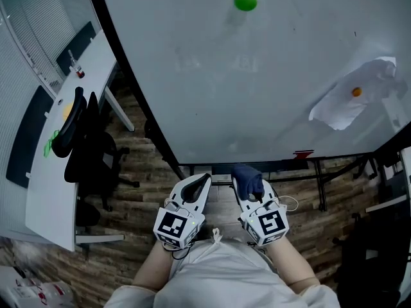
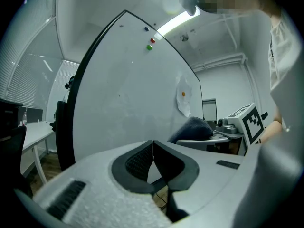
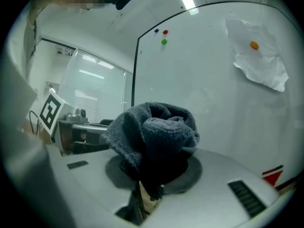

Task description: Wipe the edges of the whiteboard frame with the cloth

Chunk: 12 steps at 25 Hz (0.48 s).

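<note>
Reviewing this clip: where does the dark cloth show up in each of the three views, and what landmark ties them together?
Head view: the cloth is low centre, bunched at the tip of the right gripper.
Left gripper view: the cloth is right of centre, beyond the closed jaws.
Right gripper view: the cloth is dead centre, clamped between the jaws.
Shared landmark: the green magnet on the whiteboard.

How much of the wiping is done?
Done: the cloth is clamped in the right gripper. In hand: it sits just below the whiteboard frame, apparently not touching it. Left: wiping the edges, which doesn't look started. The left gripper is shut and empty.
</note>
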Available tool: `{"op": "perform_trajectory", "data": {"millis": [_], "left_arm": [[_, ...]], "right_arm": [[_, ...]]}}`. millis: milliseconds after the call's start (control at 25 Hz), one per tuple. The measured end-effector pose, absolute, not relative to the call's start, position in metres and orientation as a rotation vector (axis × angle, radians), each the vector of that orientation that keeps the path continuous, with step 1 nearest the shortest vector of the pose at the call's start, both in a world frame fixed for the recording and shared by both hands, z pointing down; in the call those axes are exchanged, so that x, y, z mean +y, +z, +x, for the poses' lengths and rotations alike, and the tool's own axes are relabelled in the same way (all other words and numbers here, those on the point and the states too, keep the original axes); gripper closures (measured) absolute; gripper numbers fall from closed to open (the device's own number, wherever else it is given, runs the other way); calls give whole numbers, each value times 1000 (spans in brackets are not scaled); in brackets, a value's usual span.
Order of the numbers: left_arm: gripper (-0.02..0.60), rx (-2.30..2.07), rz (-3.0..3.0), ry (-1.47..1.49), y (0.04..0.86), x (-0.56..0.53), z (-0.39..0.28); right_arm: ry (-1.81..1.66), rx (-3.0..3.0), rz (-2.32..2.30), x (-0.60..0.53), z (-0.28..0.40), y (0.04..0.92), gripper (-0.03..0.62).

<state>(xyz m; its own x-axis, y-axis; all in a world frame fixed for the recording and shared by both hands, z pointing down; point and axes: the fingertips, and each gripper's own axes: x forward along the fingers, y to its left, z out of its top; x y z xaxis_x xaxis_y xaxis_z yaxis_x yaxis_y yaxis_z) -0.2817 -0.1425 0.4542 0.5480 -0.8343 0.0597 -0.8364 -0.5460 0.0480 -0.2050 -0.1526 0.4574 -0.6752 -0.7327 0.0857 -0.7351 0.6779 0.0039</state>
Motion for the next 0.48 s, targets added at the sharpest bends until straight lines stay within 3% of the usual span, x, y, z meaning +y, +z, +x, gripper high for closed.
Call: {"op": "perform_trajectory", "data": {"millis": [480], "left_arm": [[563,-1480,2672,67,460,-145,-281]], "right_arm": [[113,-2755,1233,-152,-203,473,519]]}}
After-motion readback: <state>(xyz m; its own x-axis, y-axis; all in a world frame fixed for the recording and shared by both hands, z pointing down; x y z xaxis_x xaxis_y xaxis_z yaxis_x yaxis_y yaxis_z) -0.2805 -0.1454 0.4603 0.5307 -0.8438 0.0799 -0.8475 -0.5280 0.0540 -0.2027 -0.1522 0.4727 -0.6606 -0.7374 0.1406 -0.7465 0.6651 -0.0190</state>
